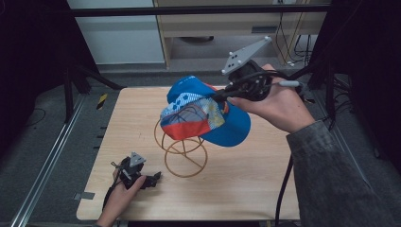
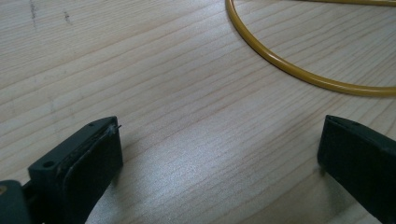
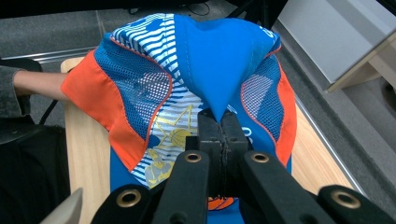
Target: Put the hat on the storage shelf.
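Blue cap (image 1: 222, 125) pinched in my right gripper (image 1: 218, 96) fingers above the wire stand (image 1: 182, 153); left gripper (image 1: 153, 179) fingers spread near the worktop's (image 1: 246, 184) front-left corner.

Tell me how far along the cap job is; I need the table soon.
Done: the right gripper has its fingers pinched shut on the blue cap's fabric, and the cap is up off the table. In hand: the cap hangs just above the yellow wire stand. Left: whether it is going onto or coming off the stand can't be told. The left gripper rests open on the table.
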`<state>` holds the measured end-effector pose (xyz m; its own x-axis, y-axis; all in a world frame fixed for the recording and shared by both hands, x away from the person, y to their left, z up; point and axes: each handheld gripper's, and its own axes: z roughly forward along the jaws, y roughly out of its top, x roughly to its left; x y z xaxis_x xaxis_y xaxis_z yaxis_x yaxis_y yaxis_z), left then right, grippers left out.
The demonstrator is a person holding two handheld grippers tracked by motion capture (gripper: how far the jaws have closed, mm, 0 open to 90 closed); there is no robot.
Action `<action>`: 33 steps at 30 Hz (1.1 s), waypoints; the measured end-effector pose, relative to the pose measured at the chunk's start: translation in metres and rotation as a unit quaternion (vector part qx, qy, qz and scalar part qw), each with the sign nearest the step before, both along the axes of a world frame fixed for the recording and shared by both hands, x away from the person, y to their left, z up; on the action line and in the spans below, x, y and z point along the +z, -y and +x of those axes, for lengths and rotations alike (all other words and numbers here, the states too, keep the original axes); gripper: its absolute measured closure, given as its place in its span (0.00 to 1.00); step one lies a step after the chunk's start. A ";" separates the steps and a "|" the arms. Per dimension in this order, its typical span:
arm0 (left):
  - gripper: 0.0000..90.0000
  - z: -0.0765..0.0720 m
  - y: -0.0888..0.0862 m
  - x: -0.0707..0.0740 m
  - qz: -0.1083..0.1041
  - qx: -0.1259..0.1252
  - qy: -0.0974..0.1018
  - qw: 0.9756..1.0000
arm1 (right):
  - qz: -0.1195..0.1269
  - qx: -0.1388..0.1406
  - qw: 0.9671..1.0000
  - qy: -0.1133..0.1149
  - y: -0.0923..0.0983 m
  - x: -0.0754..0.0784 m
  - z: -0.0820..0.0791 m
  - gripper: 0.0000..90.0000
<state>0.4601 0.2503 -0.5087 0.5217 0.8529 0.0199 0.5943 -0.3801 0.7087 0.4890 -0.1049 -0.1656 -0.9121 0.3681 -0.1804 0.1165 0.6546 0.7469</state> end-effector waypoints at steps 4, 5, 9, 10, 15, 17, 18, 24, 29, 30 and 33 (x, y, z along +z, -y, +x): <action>0.00 0.000 0.000 0.000 -0.001 0.000 0.000 1.000 | -0.003 0.004 1.000 -0.001 -0.018 0.000 0.010 1.00; 0.00 0.000 0.000 0.000 -0.001 0.000 0.000 1.000 | -0.002 0.006 1.000 0.000 -0.021 0.001 0.012 1.00; 0.00 0.000 0.000 0.000 -0.001 0.001 0.002 1.000 | 0.002 0.010 1.000 0.000 -0.029 0.000 0.017 1.00; 0.00 0.000 0.000 0.000 -0.001 0.001 0.002 1.000 | 0.001 0.011 1.000 -0.001 -0.032 -0.002 0.019 1.00; 0.00 0.000 0.000 0.000 -0.001 0.001 0.002 1.000 | -0.001 0.013 1.000 -0.003 -0.037 -0.002 0.023 1.00; 0.00 0.000 0.000 0.000 -0.001 0.002 0.001 1.000 | 0.000 0.012 1.000 -0.003 -0.038 -0.001 0.024 1.00; 0.00 0.000 0.000 0.000 -0.001 0.002 0.001 1.000 | -0.001 0.012 1.000 -0.003 -0.039 -0.001 0.024 1.00; 0.00 0.000 0.000 0.000 -0.001 0.001 0.002 1.000 | -0.020 0.010 1.000 -0.002 -0.051 -0.003 0.031 1.00; 0.00 0.000 0.001 0.000 0.000 0.000 0.002 1.000 | -0.024 0.010 1.000 -0.006 -0.060 -0.006 0.039 1.00; 0.00 -0.001 0.001 0.000 0.000 0.000 0.002 1.000 | -0.025 0.011 1.000 -0.006 -0.062 -0.007 0.040 1.00; 0.00 -0.001 0.001 0.000 0.000 0.000 0.002 1.000 | -0.028 0.011 1.000 -0.008 -0.065 -0.008 0.041 1.00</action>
<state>0.4595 0.2496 -0.5090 0.5219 0.8527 0.0214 0.5917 -0.3800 0.7109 0.5298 -0.0401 -0.1737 -0.9228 0.3376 -0.1857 0.1126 0.6972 0.7080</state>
